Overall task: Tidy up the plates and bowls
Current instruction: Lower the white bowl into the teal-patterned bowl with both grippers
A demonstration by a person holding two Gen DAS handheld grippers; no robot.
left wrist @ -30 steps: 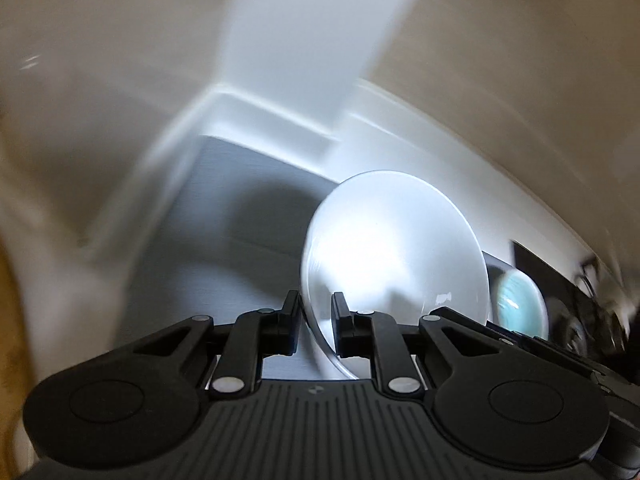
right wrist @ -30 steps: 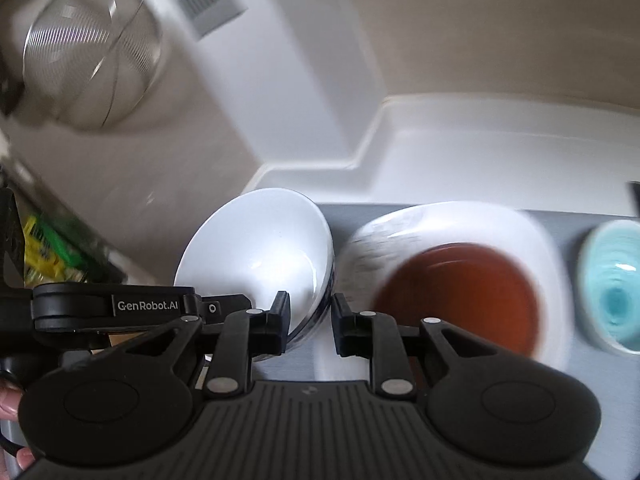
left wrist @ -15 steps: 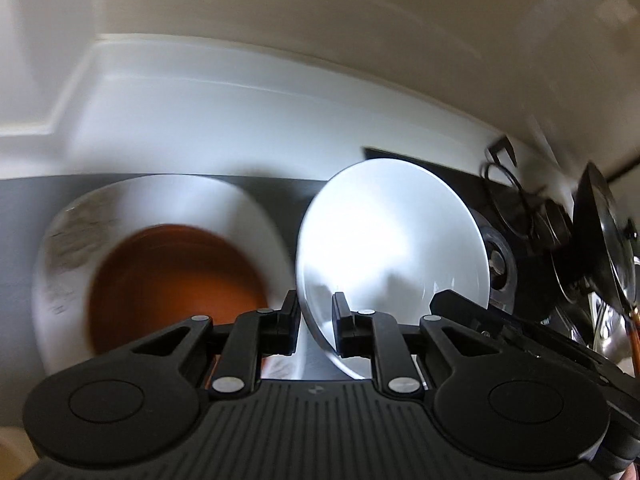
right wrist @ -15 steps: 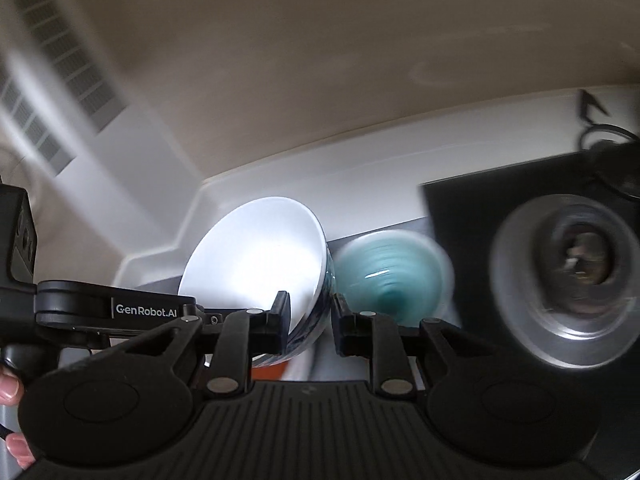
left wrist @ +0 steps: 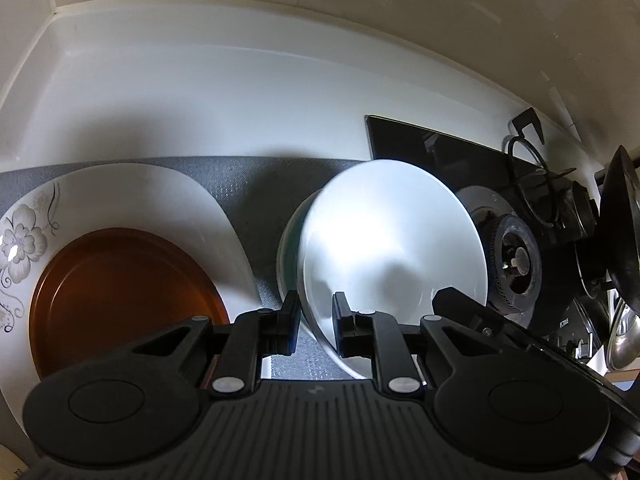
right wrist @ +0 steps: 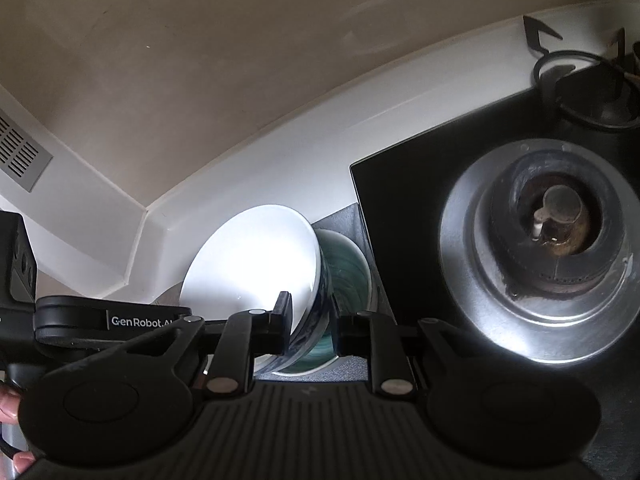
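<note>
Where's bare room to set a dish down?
Bare: the white counter behind the grey mat, and the mat strip between the floral plate and white bowl. Crowded: teal bowl against the stove.

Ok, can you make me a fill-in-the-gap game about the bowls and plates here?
1. Both grippers, left gripper and right gripper, pinch the ____ bowl.
2. Under that sits a ____ bowl.
3. The brown plate lies on a plate painted with ____.
4. The dishes sit on a ____ mat.

Missing words: white, teal, flowers, grey
</note>
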